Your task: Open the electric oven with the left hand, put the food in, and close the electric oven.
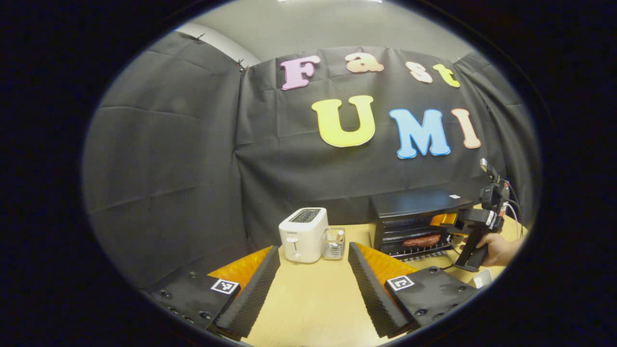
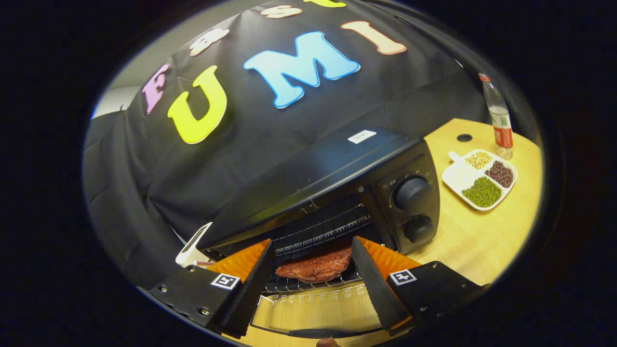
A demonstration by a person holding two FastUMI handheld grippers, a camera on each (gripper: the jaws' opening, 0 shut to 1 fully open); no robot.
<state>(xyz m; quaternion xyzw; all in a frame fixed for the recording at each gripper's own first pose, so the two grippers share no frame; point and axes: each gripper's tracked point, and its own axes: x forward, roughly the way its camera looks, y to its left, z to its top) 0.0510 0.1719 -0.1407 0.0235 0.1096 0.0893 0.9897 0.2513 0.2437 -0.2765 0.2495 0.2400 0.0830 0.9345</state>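
The black electric oven (image 1: 414, 202) stands at the table's right with its door down. A reddish-brown piece of food (image 1: 421, 240) lies on its wire rack. My left gripper (image 1: 313, 250) hovers open over bare table, left of the oven and facing the toaster. A hand holds my right gripper (image 1: 446, 222) at the oven's mouth. In the right gripper view, the oven (image 2: 337, 164) is close, and the food (image 2: 315, 265) rests on the rack between the spread fingers of my right gripper (image 2: 312, 243), which is open. The lowered glass door (image 2: 308, 308) lies below them.
A white toaster (image 1: 303, 234) and a small glass holder (image 1: 333, 243) stand left of the oven. Right of the oven sit a white divided plate (image 2: 453, 180) of beans and a bottle (image 2: 499, 120). Two knobs (image 2: 412, 193) are on the oven's front.
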